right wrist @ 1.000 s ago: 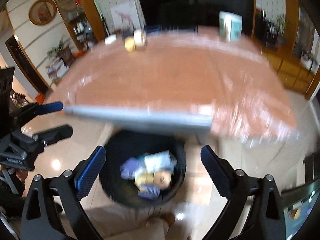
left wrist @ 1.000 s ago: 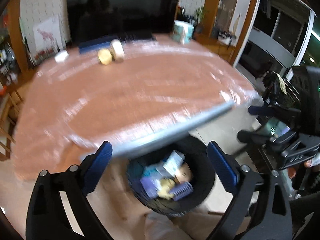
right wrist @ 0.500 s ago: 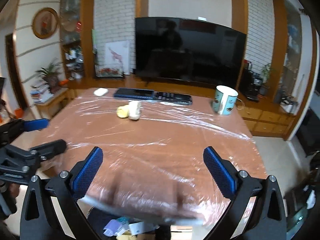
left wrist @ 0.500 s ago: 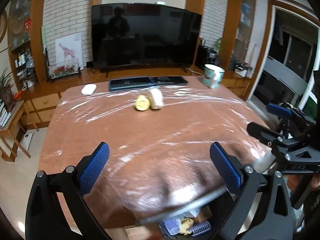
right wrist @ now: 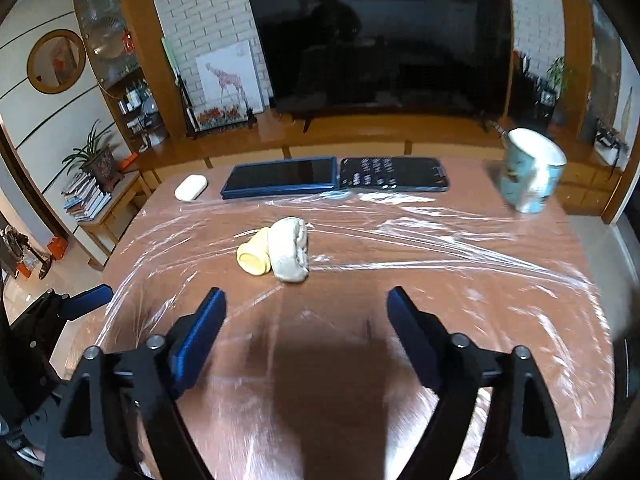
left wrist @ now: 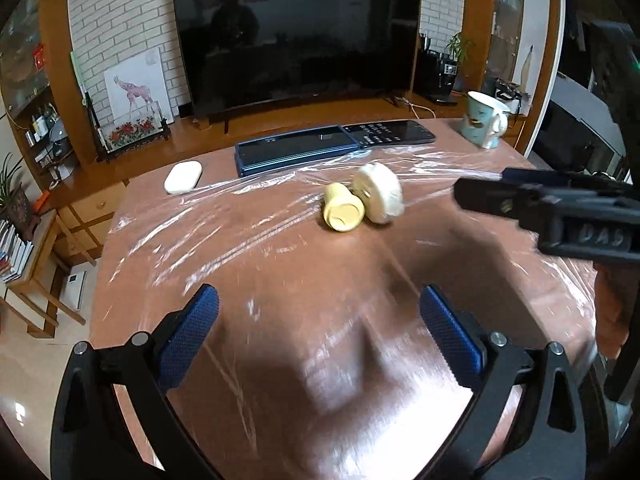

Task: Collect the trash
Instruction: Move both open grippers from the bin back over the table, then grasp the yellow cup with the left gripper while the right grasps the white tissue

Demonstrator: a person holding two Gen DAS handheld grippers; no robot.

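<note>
A small yellow cup (left wrist: 343, 212) lies on its side next to a crumpled white wad (left wrist: 378, 197) in the middle of the plastic-covered brown table (left wrist: 280, 360). Both show in the right wrist view too, the yellow cup (right wrist: 254, 256) and the white wad (right wrist: 289, 253). My left gripper (left wrist: 318, 336) is open and empty over the table's near part. My right gripper (right wrist: 306, 336) is open and empty, closer to the two items. The right gripper also shows in the left wrist view (left wrist: 560, 208).
A blue tablet (right wrist: 280, 178), a dark keypad (right wrist: 394, 174) and a white case (right wrist: 191, 188) lie along the far edge. A patterned mug (right wrist: 530, 176) stands at the far right. A TV (right wrist: 380, 40) stands behind the table.
Both grippers have risen from over the black bin below the table edge and moved forward over the tabletop. The bin has left view.
</note>
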